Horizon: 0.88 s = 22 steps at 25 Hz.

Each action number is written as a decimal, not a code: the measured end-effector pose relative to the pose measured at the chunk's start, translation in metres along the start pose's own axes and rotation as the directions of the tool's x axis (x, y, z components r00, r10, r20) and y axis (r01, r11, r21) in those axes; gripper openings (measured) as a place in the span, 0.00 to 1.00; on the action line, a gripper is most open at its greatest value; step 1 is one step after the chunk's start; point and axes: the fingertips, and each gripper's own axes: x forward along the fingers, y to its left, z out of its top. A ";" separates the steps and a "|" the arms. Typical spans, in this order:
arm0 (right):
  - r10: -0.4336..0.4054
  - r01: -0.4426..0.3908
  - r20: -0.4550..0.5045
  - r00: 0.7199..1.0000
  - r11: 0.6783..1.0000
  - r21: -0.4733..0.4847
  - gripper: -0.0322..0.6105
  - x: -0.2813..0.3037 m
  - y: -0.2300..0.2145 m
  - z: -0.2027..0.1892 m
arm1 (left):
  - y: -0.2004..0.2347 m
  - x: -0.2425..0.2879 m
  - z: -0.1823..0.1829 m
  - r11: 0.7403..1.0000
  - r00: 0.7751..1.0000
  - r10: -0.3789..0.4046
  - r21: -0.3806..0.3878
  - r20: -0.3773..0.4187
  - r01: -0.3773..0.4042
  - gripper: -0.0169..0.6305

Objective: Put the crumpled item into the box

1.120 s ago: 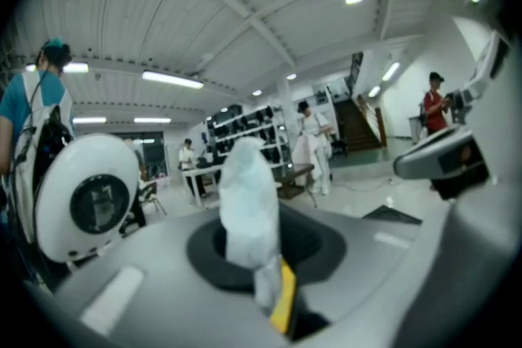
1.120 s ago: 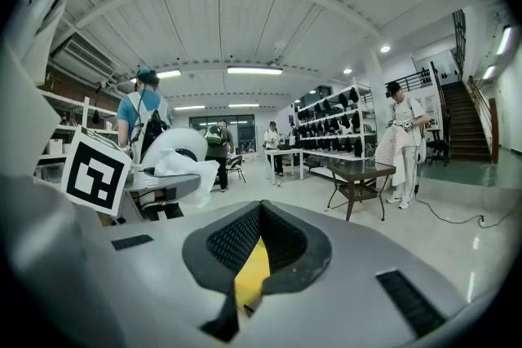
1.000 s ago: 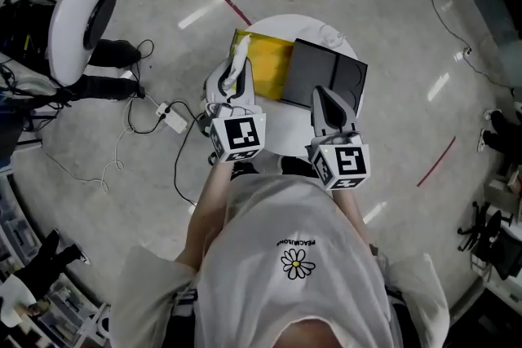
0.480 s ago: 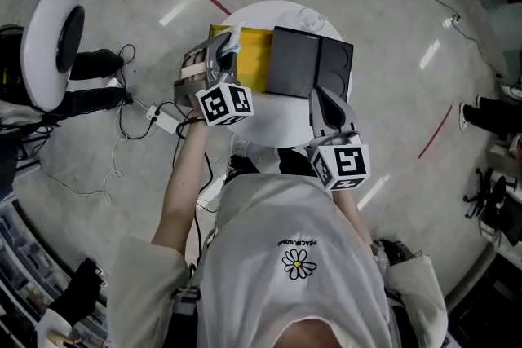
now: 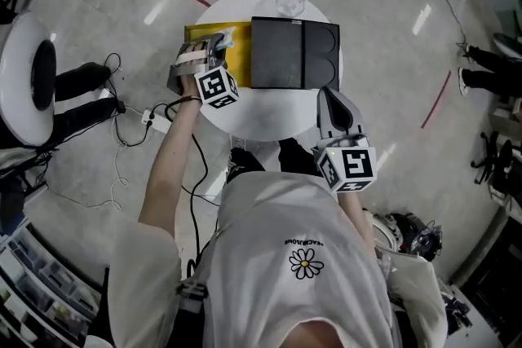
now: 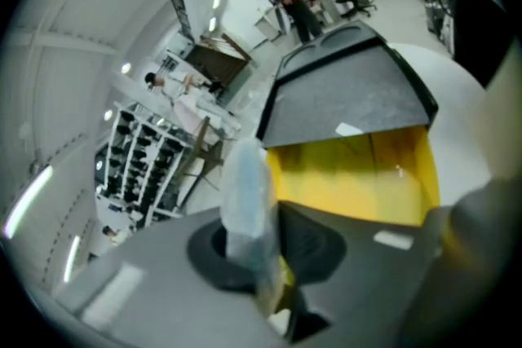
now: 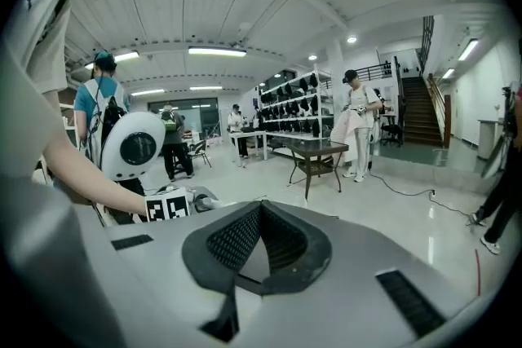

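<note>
A crumpled pale translucent item point(image 6: 247, 204) is pinched between the jaws of my left gripper point(image 6: 269, 257). In the head view the left gripper point(image 5: 217, 46) holds the item point(image 5: 226, 36) over the left part of the open yellow box point(image 5: 194, 37). The box's yellow inside point(image 6: 351, 175) lies just past the jaws. A dark grey lid point(image 5: 281, 53) lies beside the box on the right. My right gripper point(image 5: 334, 103) hovers at the table's near right edge, jaws shut with nothing between them point(image 7: 259, 209).
The round white table point(image 5: 261, 118) also carries a clear glass point(image 5: 289, 2) at its far edge. On the floor to the left are a white round device point(image 5: 28, 85), cables and a power strip point(image 5: 152, 120). Several people stand in the background.
My left gripper has moved left and away from me with the crumpled item, from the table's near edge to over the yellow box. The right gripper has stayed put.
</note>
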 end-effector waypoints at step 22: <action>-0.027 0.030 -0.044 0.999 0.998 0.060 0.05 0.000 -0.012 -0.022 | -0.054 0.039 -0.010 0.968 0.966 -0.250 -0.024 -0.064 0.249 0.29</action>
